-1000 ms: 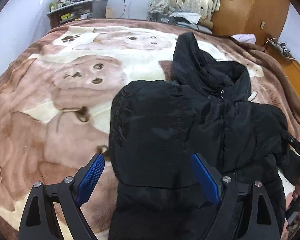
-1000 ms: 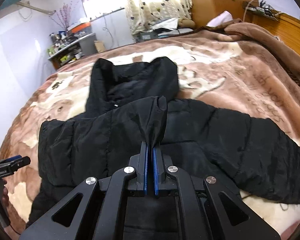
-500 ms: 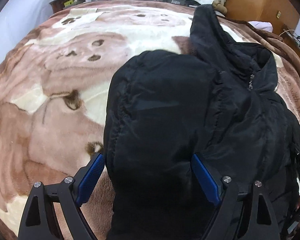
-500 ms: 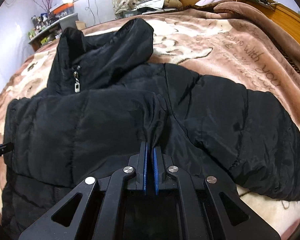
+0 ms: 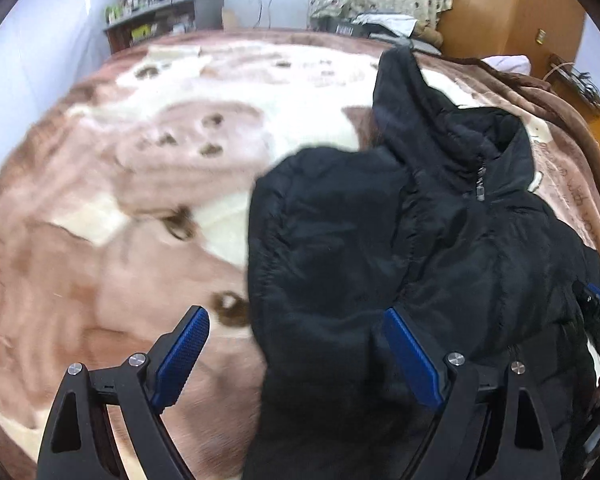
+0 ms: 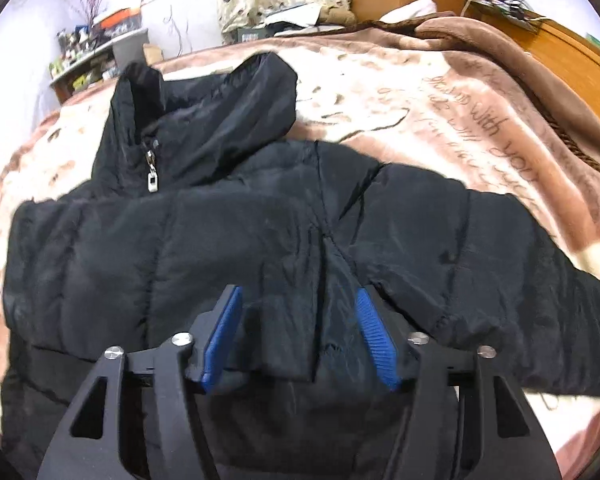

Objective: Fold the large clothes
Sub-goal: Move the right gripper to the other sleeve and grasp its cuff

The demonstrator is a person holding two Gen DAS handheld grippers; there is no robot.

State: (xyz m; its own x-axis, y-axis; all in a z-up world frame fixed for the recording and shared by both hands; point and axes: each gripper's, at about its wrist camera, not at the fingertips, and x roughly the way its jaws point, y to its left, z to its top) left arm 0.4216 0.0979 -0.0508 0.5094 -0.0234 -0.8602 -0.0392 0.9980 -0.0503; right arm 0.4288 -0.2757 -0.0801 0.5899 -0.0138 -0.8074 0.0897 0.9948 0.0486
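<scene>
Jacket: the black padded jacket [image 6: 260,248] lies front up on my brown bear-print blanket [image 5: 100,208], collar toward the far wall, zipper pull [image 6: 152,182] at the neck.
Folded sleeve: one sleeve is laid across the chest; the other stretches out flat toward the headboard side.
My right gripper [image 6: 300,336]: tilted steeply down over the chest, jaws just been opening, a loose fold between them, pads not pressing it.
My left gripper [image 5: 296,348]: angled down at the jacket's edge, fingers wide apart, gripping nothing.
</scene>
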